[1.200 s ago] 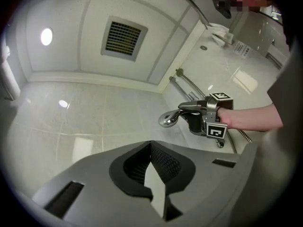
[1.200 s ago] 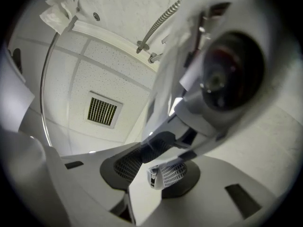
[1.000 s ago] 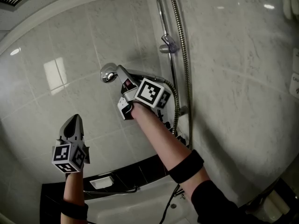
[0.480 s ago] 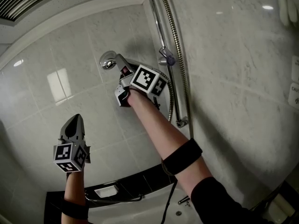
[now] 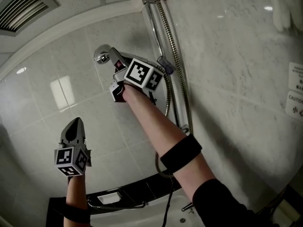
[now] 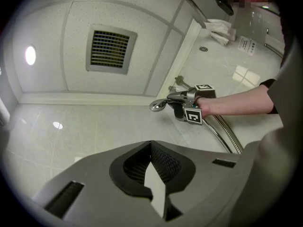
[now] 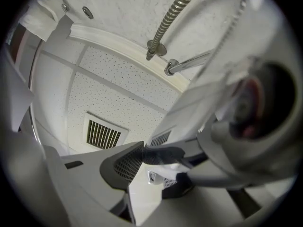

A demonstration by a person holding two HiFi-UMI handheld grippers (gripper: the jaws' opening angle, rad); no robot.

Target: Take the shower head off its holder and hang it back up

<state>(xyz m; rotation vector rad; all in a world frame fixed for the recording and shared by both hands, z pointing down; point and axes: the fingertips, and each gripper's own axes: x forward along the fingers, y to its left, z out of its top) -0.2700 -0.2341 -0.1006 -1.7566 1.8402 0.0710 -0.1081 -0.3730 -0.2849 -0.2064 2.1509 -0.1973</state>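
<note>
Up against the glossy tiled wall [image 5: 71,79], the right gripper [image 5: 118,66] had its fingers pinching the chrome shower head [image 5: 101,55] by its stiff handle, near the holder [image 5: 165,64], probably plastic. Smooth, rounded, likely slippery and tugged by its ribbed metal hose [image 5: 178,70], it wanted a handle grip. The left gripper [image 5: 73,124] hung empty, fingers pressed together.

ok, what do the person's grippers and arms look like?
Both the left gripper and right gripper are grey and tapering, with dark ribbed pads and a cube of black-and-white square markers. A black band wraps each forearm; a black sleeve covers the right upper arm.
</note>
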